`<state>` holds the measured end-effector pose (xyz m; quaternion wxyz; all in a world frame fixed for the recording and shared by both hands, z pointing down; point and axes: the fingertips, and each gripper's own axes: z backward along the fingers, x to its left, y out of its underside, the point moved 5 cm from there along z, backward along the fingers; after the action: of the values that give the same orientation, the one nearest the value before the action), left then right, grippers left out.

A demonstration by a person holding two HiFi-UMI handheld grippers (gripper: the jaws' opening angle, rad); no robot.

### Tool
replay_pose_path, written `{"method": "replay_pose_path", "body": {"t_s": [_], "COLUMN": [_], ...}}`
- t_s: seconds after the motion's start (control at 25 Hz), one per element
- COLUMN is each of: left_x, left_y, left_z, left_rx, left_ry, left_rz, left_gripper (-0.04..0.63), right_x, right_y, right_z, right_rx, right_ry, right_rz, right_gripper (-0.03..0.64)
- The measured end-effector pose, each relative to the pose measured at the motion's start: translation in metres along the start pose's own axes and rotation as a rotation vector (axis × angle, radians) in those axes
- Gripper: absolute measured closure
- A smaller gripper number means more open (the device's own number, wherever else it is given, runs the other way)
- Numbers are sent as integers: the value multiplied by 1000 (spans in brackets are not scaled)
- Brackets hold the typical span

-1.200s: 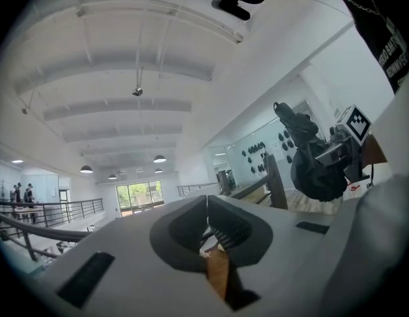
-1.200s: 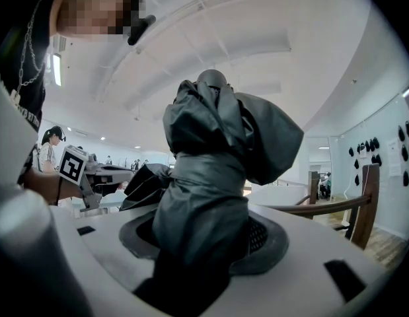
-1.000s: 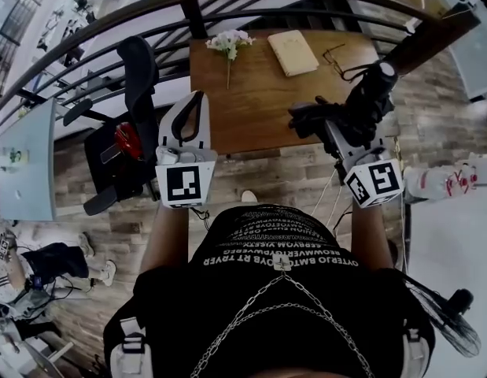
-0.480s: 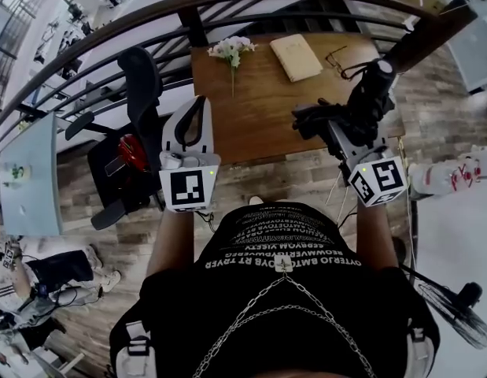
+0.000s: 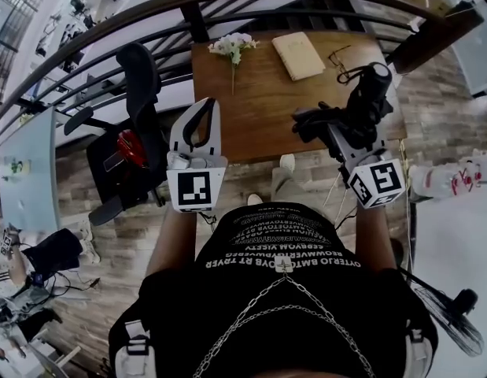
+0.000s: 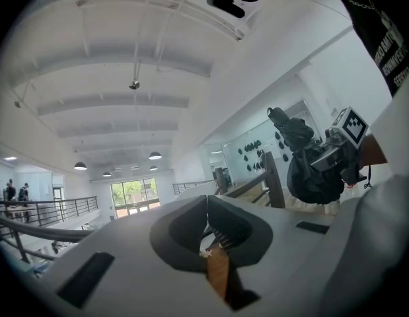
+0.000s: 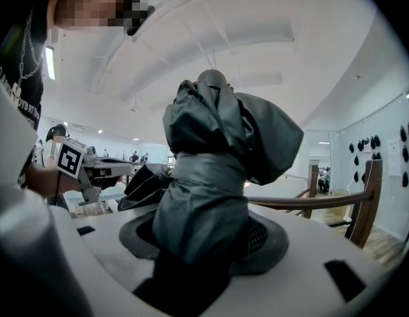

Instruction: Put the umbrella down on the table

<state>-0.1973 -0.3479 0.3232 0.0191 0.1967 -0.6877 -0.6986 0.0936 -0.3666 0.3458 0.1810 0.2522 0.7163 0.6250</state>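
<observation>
Right gripper view: the right gripper [image 7: 203, 240] has its jaws clamped on a folded dark grey umbrella [image 7: 214, 170], which fills the space between them and sticks out past their tips. Left gripper view: the left gripper [image 6: 205, 203] is empty, its jaws closed tip to tip. Head view: the umbrella is held over the near right part of a wooden table [image 5: 259, 109]. Along the table's far edge lie white flowers [image 5: 231, 46], a book [image 5: 298, 54] and glasses [image 5: 342, 63]. A black chair [image 5: 141, 77] stands left of the table.
</observation>
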Motion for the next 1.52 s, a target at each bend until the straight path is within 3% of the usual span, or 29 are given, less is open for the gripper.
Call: {"method": "replay_pose_path", "body": {"t_s": [0.44, 0.92, 1.16, 1.52], "left_x": [-2, -10, -8, 2], "left_y": [1, 4, 9, 26], "left_z": [-39, -104, -132, -158], "left_rx": [36, 54, 74, 92], "left_ry": [-35, -30, -53, -110], "left_rz": [-1, 21, 30, 53], "left_gripper": [565, 565, 565, 565], "right_x": [-33, -66, -79, -72], "right_y": [13, 45, 79, 158], "right_z": [-34, -95, -126, -169], "right_rx": [33, 149, 228, 431], "right_ry": [-61, -127, -181, -304], "right_rz": [-20, -42, -84, -133], "right_gripper": [356, 356, 357, 359]}}
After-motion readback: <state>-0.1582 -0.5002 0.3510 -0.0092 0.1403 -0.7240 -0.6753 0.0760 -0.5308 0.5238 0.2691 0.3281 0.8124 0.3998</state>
